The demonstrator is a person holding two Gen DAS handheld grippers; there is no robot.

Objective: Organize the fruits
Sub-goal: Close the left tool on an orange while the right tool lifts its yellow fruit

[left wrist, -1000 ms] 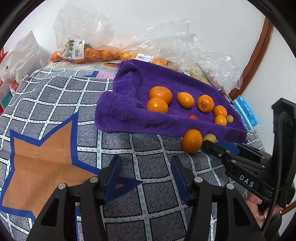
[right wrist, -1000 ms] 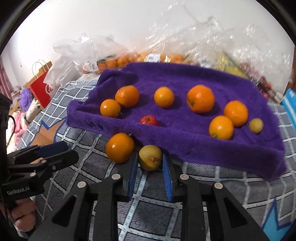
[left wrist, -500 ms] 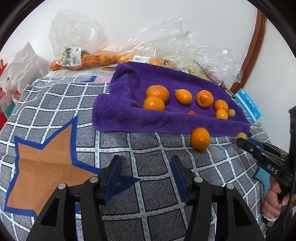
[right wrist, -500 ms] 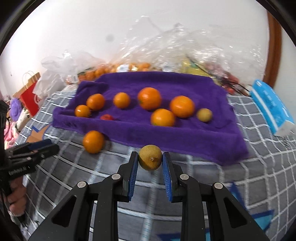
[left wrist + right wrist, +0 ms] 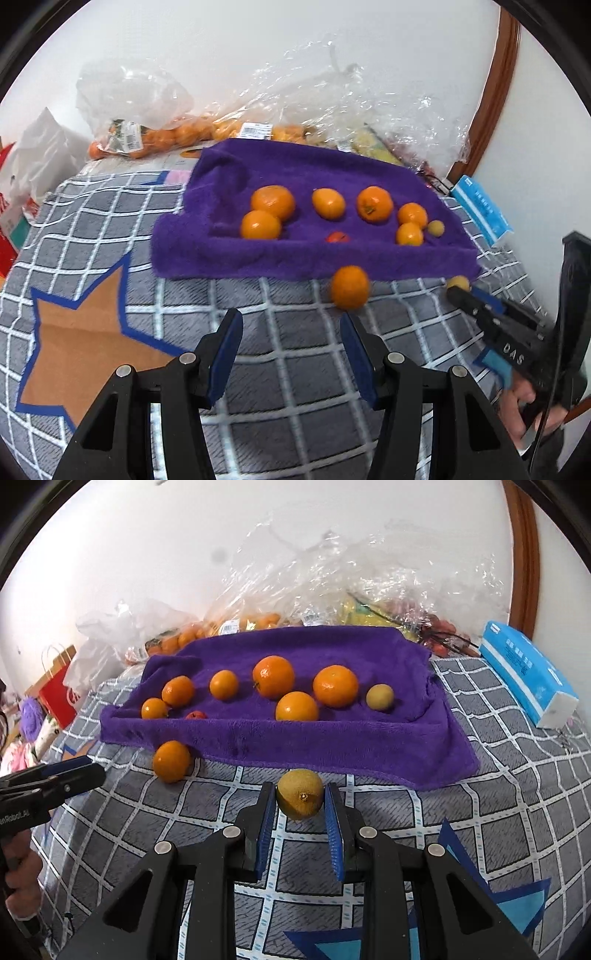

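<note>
A purple towel (image 5: 280, 254) (image 5: 332, 742) lies on the checked blanket and carries several oranges, a small red fruit (image 5: 195, 715) and a small yellow-green fruit (image 5: 379, 697). One orange (image 5: 349, 287) (image 5: 171, 760) lies loose on the blanket just before the towel's front edge. My right gripper (image 5: 300, 805) is shut on a yellow-green fruit (image 5: 300, 794) and holds it in front of the towel; it also shows in the left wrist view (image 5: 458, 283). My left gripper (image 5: 291, 332) is open and empty, just short of the loose orange.
Clear plastic bags of oranges and other fruit (image 5: 155, 136) (image 5: 332, 602) lie behind the towel by the wall. A blue tissue pack (image 5: 528, 672) (image 5: 482, 208) lies to the towel's right. A red paper bag (image 5: 59, 698) stands at the left.
My right gripper lifted the yellow-green fruit away from beside the loose orange and carried it right, along the towel's front edge. My left gripper moved nearer the loose orange.
</note>
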